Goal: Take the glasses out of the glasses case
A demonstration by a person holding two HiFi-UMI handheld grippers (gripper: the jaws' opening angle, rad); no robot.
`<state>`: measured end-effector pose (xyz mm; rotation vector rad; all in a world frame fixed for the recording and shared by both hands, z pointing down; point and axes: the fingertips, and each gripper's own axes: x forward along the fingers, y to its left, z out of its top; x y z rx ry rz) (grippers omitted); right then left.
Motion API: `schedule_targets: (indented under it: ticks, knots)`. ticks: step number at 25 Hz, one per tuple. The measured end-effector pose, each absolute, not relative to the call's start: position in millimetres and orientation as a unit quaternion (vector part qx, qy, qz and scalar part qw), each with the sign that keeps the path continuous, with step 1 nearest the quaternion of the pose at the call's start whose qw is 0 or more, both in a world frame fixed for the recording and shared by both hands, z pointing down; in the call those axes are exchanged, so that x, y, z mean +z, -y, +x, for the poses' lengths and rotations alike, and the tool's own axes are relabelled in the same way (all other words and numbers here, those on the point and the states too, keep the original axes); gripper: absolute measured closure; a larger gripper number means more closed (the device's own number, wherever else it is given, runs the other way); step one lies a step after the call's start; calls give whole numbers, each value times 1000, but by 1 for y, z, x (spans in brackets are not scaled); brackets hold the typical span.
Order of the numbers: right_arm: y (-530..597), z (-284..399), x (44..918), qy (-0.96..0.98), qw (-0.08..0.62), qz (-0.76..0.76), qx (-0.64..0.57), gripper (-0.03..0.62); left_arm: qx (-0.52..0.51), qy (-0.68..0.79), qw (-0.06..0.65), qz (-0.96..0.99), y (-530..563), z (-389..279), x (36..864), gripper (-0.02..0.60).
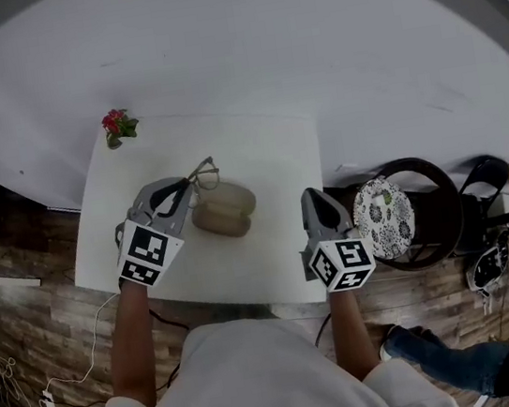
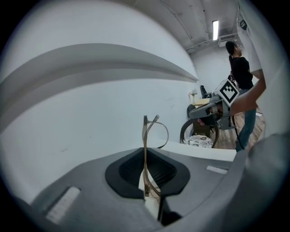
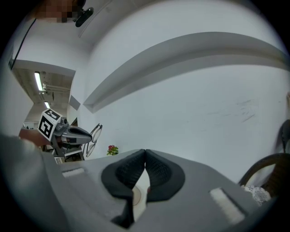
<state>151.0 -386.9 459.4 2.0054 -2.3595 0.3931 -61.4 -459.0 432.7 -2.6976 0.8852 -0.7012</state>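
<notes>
Seen from above, a person in a white top holds one two-jaw claw in each hand over a white desk (image 1: pixel 274 271).

The right claw (image 1: pixel 314 196) hovers above the desk's near right edge. Its jaws are clenched, the dark pads touching at their tips, with nothing between them.

The left claw (image 1: pixel 186 191) is raised over the left half of the desk. Its jaws are closed on one temple arm of the glasses (image 1: pixel 204 172), a thin metal-framed pair. The glasses are lifted clear of the desk, with the lenses pointing away from the person. In the left gripper view the temple arm runs straight up between the pads, and a round lens rim curves off to the right.

Just right of the left claw, a tan, rounded glasses case (image 1: pixel 225 212) lies on the desk, between the two claws. It may be lying open, but the top-down view is too soft to be sure.

At the desk's far left corner stands a small red flower (image 1: pixel 117 125) with green leaves. To the right of the desk is a dark chair (image 1: pixel 435 209) with a patterned round cushion, on a wooden floor (image 1: pixel 34 316). A plain white wall (image 1: pixel 306 38) lies beyond.
</notes>
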Motion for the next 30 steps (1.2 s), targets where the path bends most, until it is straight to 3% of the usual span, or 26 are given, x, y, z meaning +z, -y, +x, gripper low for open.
schedule_targets:
  ticks: [20,30]
  knots:
    - [379,133,425,772,-1,628,95,591,-48,-506,84,-857,427,-169,351,558]
    - [378,139,413,765,1,639,80,592,-21,-542,92,-835,424,-199,340,558]
